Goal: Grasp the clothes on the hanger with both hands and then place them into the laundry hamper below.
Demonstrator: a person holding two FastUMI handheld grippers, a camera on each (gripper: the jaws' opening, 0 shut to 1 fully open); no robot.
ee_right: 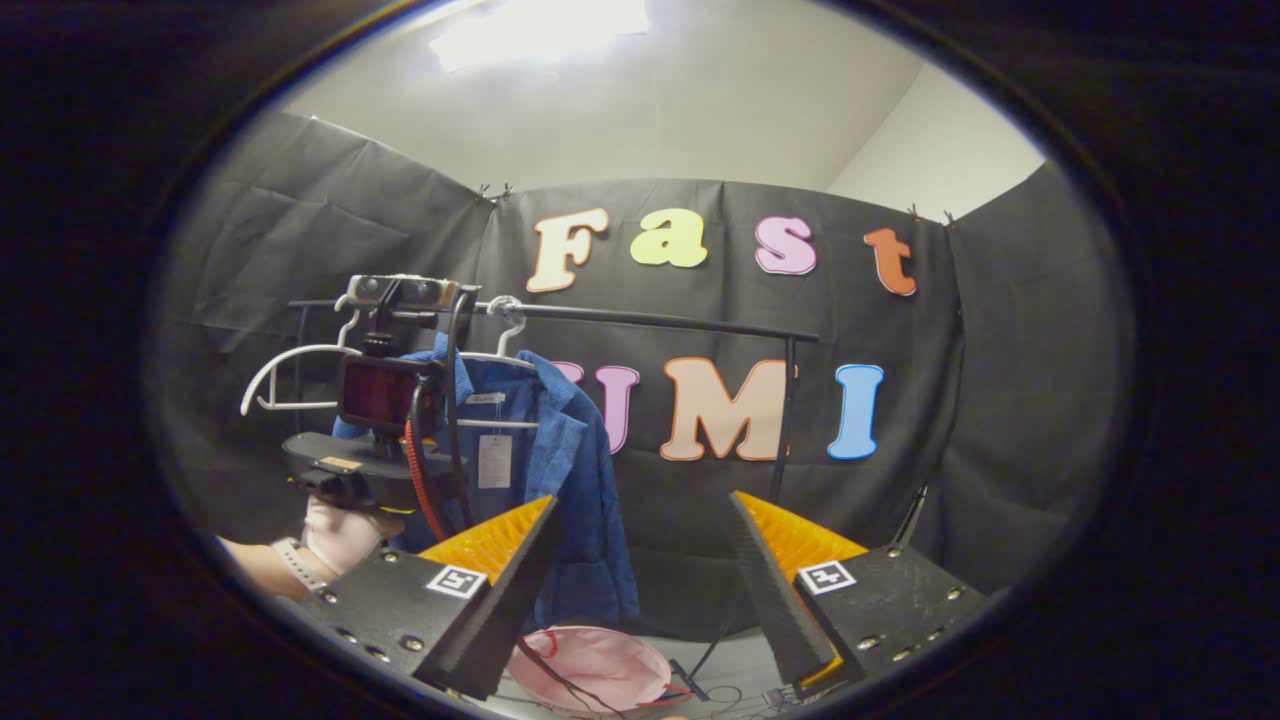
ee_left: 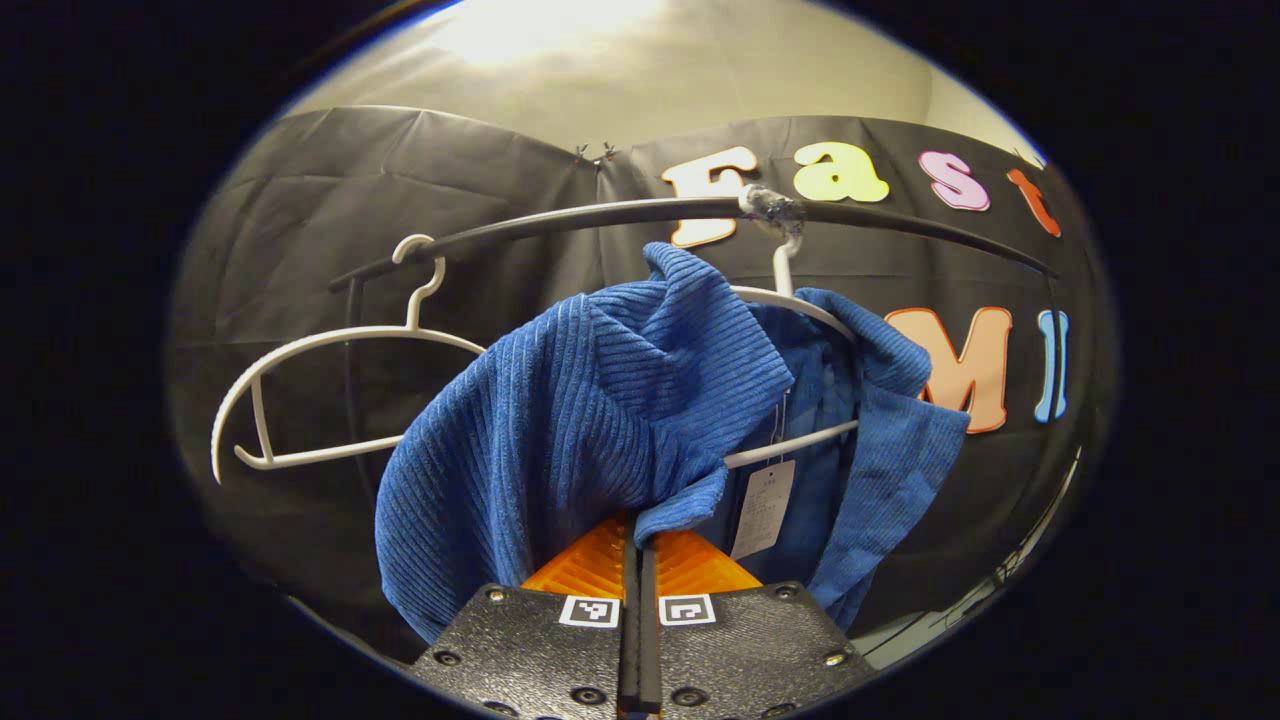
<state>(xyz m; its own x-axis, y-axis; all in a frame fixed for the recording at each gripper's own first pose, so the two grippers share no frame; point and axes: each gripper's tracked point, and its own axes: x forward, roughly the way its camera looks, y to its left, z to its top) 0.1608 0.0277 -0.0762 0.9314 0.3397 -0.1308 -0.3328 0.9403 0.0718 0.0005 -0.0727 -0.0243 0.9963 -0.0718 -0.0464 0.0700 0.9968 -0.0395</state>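
A blue ribbed shirt hangs on a white hanger from the black rail. One side of it is pulled off the hanger and bunched toward me. My left gripper is shut, pinching the shirt's edge between its fingertips. In the right gripper view the shirt hangs at the rail's left end, with the left gripper in front of it, held by a hand. My right gripper stands open, well back from the shirt and holding nothing. The pink hamper sits on the floor below.
An empty white hanger hangs left of the shirt on the same rail. A paper tag dangles inside the shirt. The rail's upright post stands to the right. Cables lie on the floor beside the hamper.
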